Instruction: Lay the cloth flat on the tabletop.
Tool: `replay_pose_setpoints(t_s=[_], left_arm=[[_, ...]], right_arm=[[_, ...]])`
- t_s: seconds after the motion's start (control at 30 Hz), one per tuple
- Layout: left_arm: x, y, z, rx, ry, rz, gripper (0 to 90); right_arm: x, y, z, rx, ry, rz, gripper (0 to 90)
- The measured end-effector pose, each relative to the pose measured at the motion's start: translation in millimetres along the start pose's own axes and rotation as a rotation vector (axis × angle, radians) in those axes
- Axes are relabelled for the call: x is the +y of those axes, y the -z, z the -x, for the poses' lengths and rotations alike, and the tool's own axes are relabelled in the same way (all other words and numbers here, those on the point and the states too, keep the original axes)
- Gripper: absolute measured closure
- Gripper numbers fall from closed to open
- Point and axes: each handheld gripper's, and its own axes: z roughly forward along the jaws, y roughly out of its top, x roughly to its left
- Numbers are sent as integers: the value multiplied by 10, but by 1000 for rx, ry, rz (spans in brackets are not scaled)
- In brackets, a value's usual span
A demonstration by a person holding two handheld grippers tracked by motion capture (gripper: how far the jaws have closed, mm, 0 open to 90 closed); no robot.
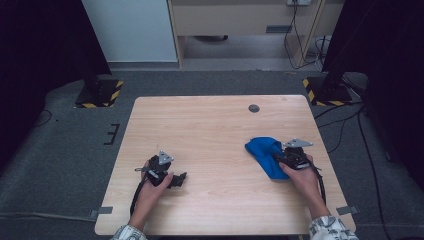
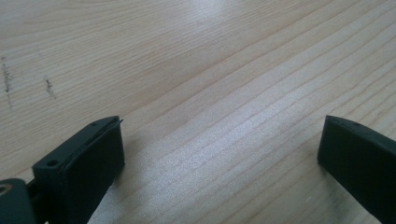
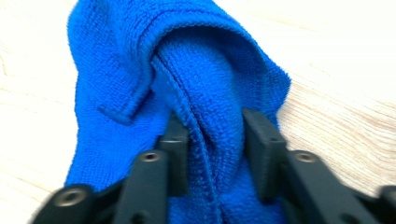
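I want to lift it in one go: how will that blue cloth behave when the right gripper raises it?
Probably floppy: the blue cloth already bunches into a ridge between the right gripper pads. Its looped pile looks grippy, so slipping seems unlikely. It looks light; loose folds would likely hang and drag across the table.

A wooden table (image 1: pixel 220 125) is standing on grey carpet (image 1: pixel 65 150); a small dark disc (image 1: pixel 254 108) is lying near its far edge, and cables (image 1: pixel 345 120) are trailing right.
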Motion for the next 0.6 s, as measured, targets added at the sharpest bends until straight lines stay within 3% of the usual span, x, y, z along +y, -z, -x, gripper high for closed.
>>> replay_pose_setpoints(t_s=[0.23, 0.33, 0.6], left_arm=[[3, -2, -5, -2, -3, -2, 0], [2, -3, -3, -2, -1, -1, 0], [3, -2, -5, -2, -3, -2, 0]], right_arm=[[12, 78, 1, 49, -64, 55, 751], [29, 109, -22, 57, -62, 68, 752], [161, 249, -219, 145, -99, 143, 753]])
